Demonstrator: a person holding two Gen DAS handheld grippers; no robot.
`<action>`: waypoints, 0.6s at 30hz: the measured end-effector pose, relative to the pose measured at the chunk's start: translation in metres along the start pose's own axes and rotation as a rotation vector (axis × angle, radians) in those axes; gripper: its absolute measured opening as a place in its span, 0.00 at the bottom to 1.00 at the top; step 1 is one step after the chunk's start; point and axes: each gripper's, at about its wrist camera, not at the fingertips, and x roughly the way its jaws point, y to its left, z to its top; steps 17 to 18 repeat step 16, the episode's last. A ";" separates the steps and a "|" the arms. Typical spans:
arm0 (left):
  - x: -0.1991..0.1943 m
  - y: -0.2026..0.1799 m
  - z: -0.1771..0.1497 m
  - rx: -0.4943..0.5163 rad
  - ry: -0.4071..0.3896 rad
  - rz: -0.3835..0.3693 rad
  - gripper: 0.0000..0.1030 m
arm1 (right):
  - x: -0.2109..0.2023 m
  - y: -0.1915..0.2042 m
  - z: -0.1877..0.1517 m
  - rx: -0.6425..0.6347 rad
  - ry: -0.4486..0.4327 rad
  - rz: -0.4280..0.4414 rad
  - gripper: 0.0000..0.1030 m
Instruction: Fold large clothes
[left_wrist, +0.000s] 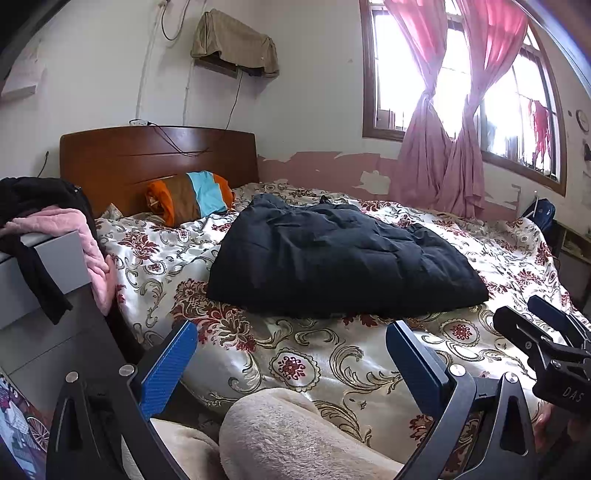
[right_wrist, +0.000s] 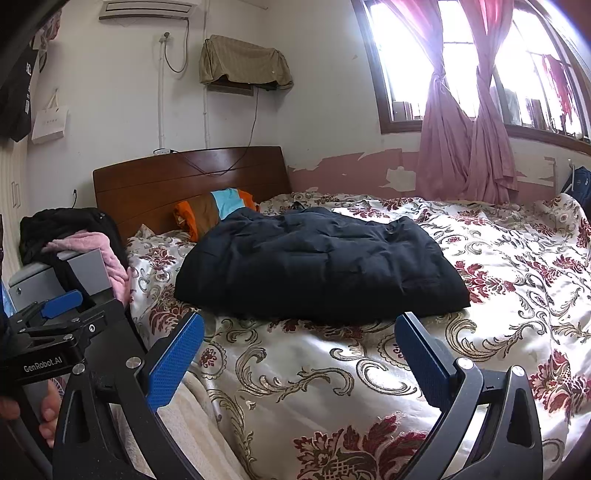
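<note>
The dark navy quilted padded jacket (left_wrist: 343, 262) lies in a thick, roughly rectangular bundle in the middle of both frames, on the shiny cream bedspread with red and gold floral pattern (left_wrist: 306, 354). It looks already doubled over on itself. Judging by its puffed, stitched panels, it is probably soft, bulky and springy rather than heavy, so folds may tend to spring back open; its smooth shell on the satin-like cover could slide when pulled. The near corners of its lower edge, at centre-left and centre-right of the frame, seem the best places to pinch, taking in all layers at once.

The left gripper (left_wrist: 291, 354) stands with its blue-padded jaws spread wide and nothing between them, low in the frame. The right gripper (right_wrist: 299, 350) is likewise spread wide and empty. In both views the jacket sits above and beyond the fingertips, near but not touching, its front edge spanning roughly the gap between the jaws.
</note>
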 end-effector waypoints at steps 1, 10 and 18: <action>0.000 0.000 0.000 -0.003 -0.001 -0.003 1.00 | 0.000 -0.001 0.000 0.000 0.000 0.000 0.98; 0.000 0.003 0.000 -0.013 -0.001 -0.013 1.00 | 0.000 0.001 0.000 0.001 -0.001 -0.001 0.98; 0.000 0.003 0.000 -0.012 -0.001 -0.007 1.00 | 0.000 -0.001 0.001 0.002 0.002 0.000 0.98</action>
